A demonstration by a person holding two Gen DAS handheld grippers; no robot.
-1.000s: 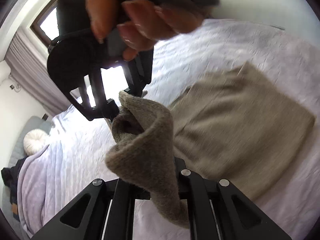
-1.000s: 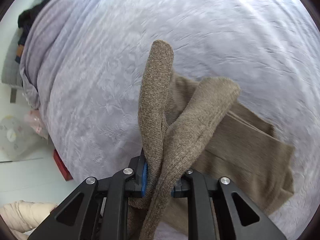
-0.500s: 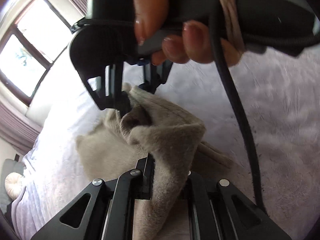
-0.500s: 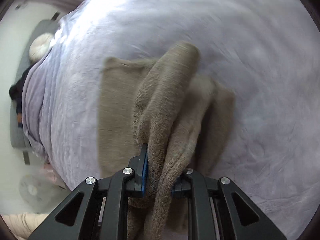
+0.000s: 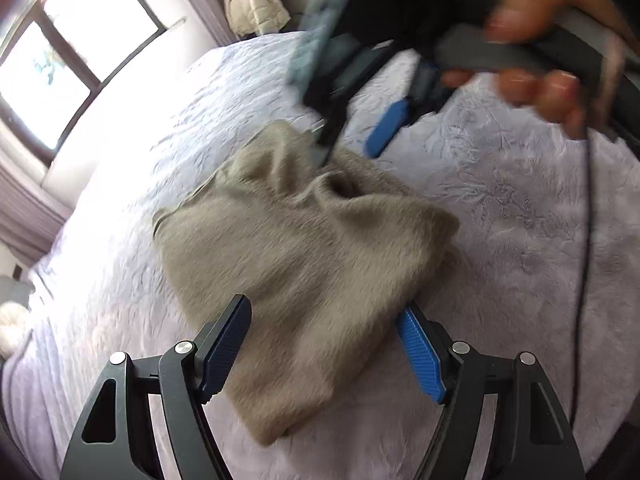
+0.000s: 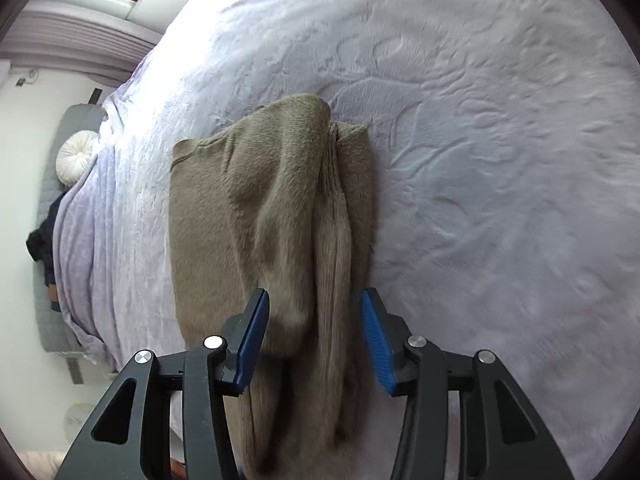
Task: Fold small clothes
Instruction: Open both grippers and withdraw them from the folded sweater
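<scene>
Both the left gripper (image 5: pixel 324 344) and right gripper (image 6: pixel 314 336) have just been opening, jaws now spread astride the taupe fuzzy knit garment (image 6: pixel 260 216), apparently releasing the fold onto the lilac embossed bedspread (image 6: pixel 480 120).

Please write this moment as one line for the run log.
step: fold release | left gripper: open, jaws just opened | right gripper: open, jaws just opened | brown knit garment: folded, lying on lilac bedspread

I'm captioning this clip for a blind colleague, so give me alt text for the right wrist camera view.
A folded brown knit garment lies on a pale lilac bedspread, seen from above between the open blue-padded fingers of the right gripper, whose jaws have just been opening and no longer press the cloth. A round white cushion sits at the far left edge.
</scene>
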